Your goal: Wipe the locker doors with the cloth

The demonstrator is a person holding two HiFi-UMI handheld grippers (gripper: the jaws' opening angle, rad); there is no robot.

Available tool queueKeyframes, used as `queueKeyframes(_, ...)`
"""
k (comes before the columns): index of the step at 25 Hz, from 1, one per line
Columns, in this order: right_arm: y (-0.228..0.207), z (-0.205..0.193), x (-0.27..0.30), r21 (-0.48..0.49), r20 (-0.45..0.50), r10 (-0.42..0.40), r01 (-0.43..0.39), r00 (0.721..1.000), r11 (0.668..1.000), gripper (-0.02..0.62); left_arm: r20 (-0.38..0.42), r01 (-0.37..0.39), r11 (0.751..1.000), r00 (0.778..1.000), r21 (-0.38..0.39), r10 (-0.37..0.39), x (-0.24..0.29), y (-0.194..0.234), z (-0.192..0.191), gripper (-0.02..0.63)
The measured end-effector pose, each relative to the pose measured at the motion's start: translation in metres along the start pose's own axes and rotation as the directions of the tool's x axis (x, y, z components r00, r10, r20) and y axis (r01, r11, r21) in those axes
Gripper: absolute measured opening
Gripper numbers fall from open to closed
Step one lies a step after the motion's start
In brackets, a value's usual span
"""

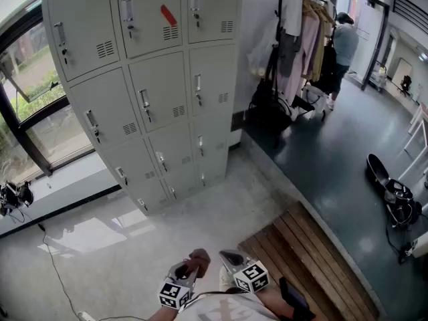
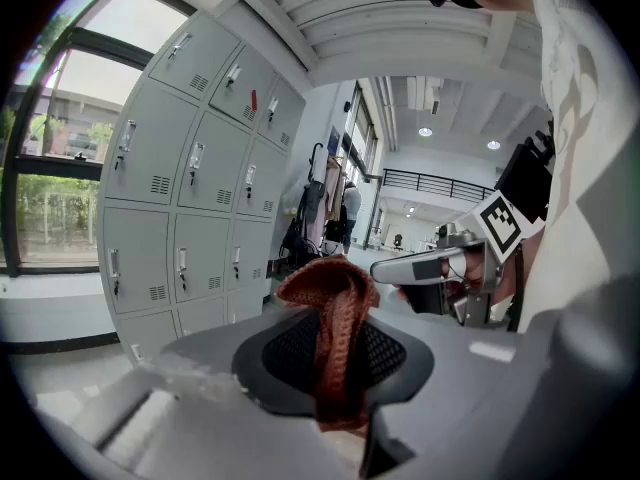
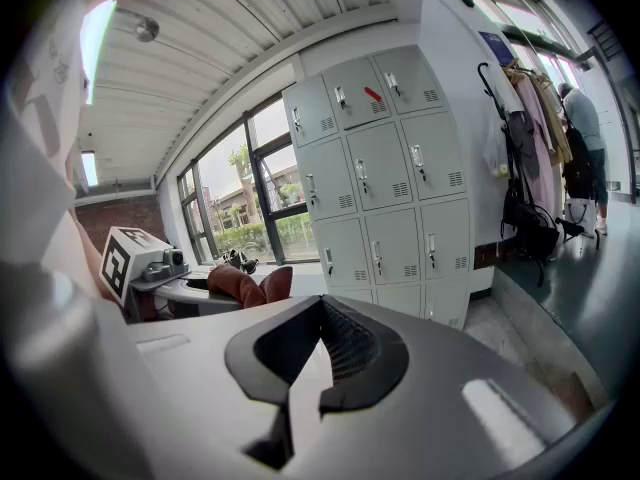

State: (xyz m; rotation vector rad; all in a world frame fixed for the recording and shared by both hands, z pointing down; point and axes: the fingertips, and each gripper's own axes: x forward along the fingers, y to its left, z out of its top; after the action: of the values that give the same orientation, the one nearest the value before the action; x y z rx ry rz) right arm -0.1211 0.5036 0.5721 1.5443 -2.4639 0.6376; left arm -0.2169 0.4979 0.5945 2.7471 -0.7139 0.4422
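The grey locker bank (image 1: 150, 85) stands ahead on the left, with all its doors closed; it also shows as the lockers (image 2: 190, 188) and the lockers (image 3: 385, 178) in the gripper views. My left gripper (image 1: 189, 270) is held low, close to my body and well short of the lockers. It is shut on a rust-red knitted cloth (image 1: 199, 259). In the left gripper view the cloth (image 2: 332, 293) bunches up between the jaws of the left gripper (image 2: 335, 363). Beside it, my right gripper (image 1: 229, 259) is shut with nothing in it, as the right gripper (image 3: 311, 372) shows in its own view.
A red tag (image 1: 168, 15) sits on an upper locker door. A clothes rack (image 1: 301, 39) with garments and a person (image 1: 345, 40) are at the back right. A wooden platform (image 1: 321, 259) lies at my right. A window (image 1: 30, 105) and a floor cable (image 1: 57, 273) are on the left.
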Motion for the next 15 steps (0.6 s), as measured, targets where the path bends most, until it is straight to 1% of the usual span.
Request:
queueKeyframes(3, -0.040, 0.022, 0.010, -0.003, 0.024, -0.032, 0.032, 0.999, 0.999, 0.008, 0.020, 0.022, 1.000, 1.000, 0.013, -0.022, 0.038, 0.011, 0.028, 0.074)
queueKeyframes(6, -0.073, 0.047, 0.022, -0.023, 0.054, -0.034, 0.035, 0.998, 0.999, 0.008, 0.039, 0.023, 0.999, 0.999, 0.026, -0.024, 0.072, 0.025, 0.053, 0.074)
queueKeyframes(9, -0.097, 0.065, 0.032, -0.035, 0.075, -0.022, 0.025, 0.997, 0.999, 0.008, 0.047, 0.008, 1.000, 0.999, 0.029, -0.009, 0.098, 0.036, 0.072, 0.074)
queueKeyframes(12, -0.117, 0.073, 0.039, -0.026, 0.070, -0.006, 0.008, 0.997, 1.000, 0.008, 0.035, -0.011, 0.999, 0.999, 0.039, 0.009, 0.116, 0.045, 0.080, 0.074)
queueKeyframes(15, -0.136, 0.081, 0.047, -0.022, 0.067, 0.010, -0.008, 0.998, 1.000, 0.008, 0.042, -0.046, 0.998, 0.998, 0.047, 0.044, 0.127, 0.053, 0.090, 0.074)
